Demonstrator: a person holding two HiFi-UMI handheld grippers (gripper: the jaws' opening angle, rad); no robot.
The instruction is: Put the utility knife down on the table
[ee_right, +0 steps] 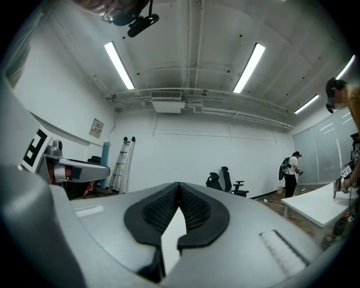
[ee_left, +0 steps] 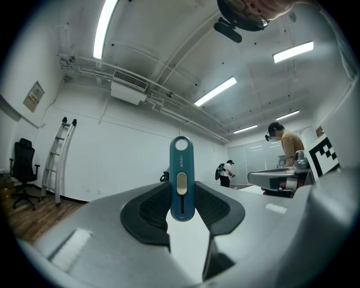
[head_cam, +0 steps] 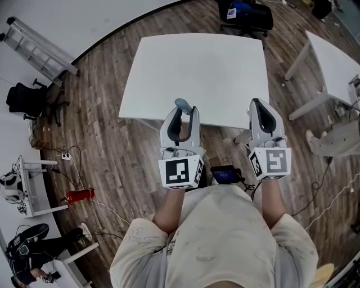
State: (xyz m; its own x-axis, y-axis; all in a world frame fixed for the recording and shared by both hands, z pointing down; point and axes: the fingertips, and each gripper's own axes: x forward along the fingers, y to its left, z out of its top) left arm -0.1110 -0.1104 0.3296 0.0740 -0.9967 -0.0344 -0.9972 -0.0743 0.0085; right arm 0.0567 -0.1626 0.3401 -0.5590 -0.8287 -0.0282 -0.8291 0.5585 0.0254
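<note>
A teal utility knife (ee_left: 181, 179) with a pale slider stands upright between the dark pads of my left gripper (ee_left: 183, 209), which is shut on it. In the head view the left gripper (head_cam: 184, 110) is held level at the near edge of the white table (head_cam: 197, 73), with the knife's tip (head_cam: 182, 104) poking out above the jaws. My right gripper (head_cam: 260, 104) sits beside it at the same table edge. Its pads (ee_right: 194, 212) meet at the tips and hold nothing.
A second white table (head_cam: 337, 62) stands to the right and a black office chair (head_cam: 247, 16) lies beyond the main table. A ladder (head_cam: 39, 48) leans at the far left wall. Cables and a red object (head_cam: 79, 195) lie on the wooden floor.
</note>
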